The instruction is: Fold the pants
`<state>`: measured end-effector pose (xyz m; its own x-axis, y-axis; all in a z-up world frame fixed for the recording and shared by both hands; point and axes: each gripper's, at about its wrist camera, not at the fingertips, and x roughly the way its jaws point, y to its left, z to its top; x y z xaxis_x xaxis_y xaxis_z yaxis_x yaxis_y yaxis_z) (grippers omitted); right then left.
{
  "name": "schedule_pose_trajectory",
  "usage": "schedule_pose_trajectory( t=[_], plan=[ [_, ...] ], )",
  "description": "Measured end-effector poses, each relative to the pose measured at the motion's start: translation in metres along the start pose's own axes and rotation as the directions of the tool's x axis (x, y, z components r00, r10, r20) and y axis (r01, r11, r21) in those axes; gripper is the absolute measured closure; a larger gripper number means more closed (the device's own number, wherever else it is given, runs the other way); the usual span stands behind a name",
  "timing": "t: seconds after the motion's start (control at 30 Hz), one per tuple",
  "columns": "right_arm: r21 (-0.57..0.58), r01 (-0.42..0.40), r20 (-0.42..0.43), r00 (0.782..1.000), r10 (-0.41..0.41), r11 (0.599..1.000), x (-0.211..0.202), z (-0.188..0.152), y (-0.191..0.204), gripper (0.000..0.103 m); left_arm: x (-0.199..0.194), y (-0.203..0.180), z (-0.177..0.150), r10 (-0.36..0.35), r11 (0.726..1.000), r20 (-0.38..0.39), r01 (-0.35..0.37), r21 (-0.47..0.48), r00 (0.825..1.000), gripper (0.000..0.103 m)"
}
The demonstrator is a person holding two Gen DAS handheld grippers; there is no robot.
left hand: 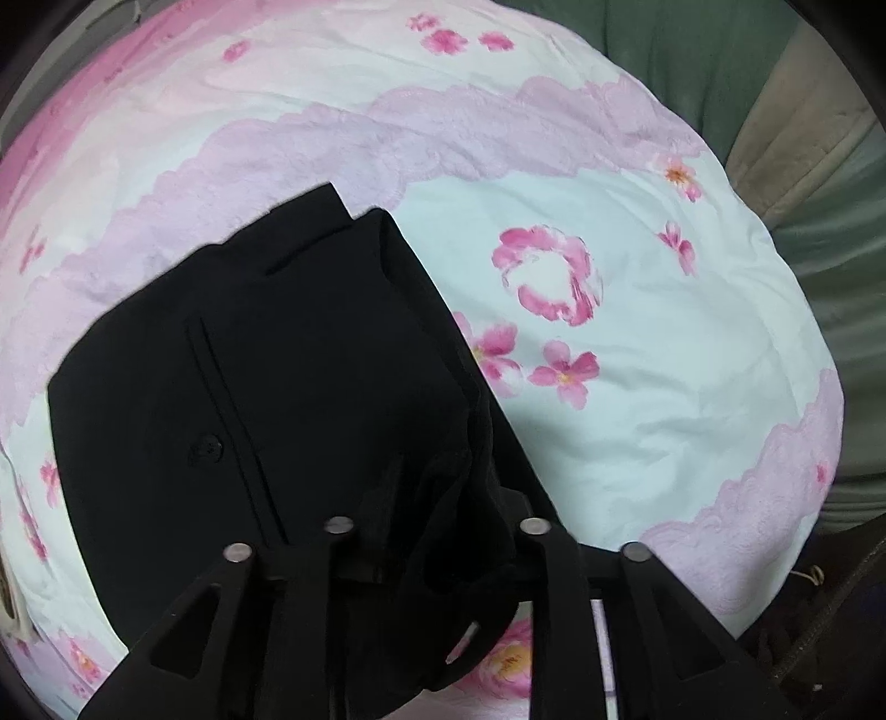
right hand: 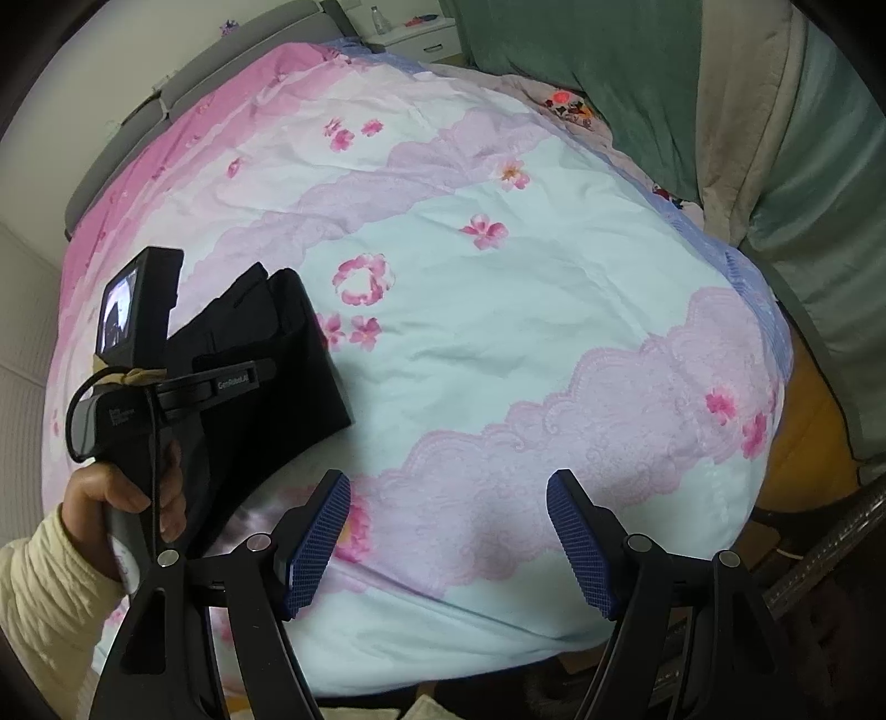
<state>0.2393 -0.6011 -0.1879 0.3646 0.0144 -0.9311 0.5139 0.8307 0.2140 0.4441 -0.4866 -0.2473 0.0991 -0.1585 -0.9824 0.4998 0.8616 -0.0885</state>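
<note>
The black pants (left hand: 266, 365) lie folded into a compact stack on the flowered bedspread (left hand: 637, 343). In the left wrist view a bunched edge of the pants drapes over and between my left gripper's fingers (left hand: 437, 531), hiding the pads. In the right wrist view the pants (right hand: 288, 354) lie at the left, with the left gripper body (right hand: 166, 382) over them, held in a hand. My right gripper (right hand: 448, 531) is open and empty above the bedspread (right hand: 498, 310), well right of the pants.
A green blanket (right hand: 609, 72) and beige cloth (right hand: 742, 122) lie along the bed's far right. A grey headboard (right hand: 138, 127) and a white nightstand (right hand: 410, 39) are at the back. The bed's near edge drops off below my right gripper.
</note>
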Motion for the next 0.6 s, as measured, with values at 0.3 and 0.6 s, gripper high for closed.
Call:
schedule_pose_trajectory(
  t=[0.3, 0.6],
  plan=[
    [-0.081, -0.038, 0.015, 0.999, 0.039, 0.996, 0.008, 0.012, 0.028, 0.029, -0.077, 0.056, -0.039, 0.082, 0.997, 0.152, -0.081, -0.016, 0.985, 0.015],
    [-0.278, -0.218, -0.048, 0.976, 0.214, 0.935, 0.062, 0.032, 0.092, 0.043, -0.08, 0.102, -0.061, 0.228, 0.973, 0.078, -0.223, -0.065, 0.971, 0.015]
  ],
)
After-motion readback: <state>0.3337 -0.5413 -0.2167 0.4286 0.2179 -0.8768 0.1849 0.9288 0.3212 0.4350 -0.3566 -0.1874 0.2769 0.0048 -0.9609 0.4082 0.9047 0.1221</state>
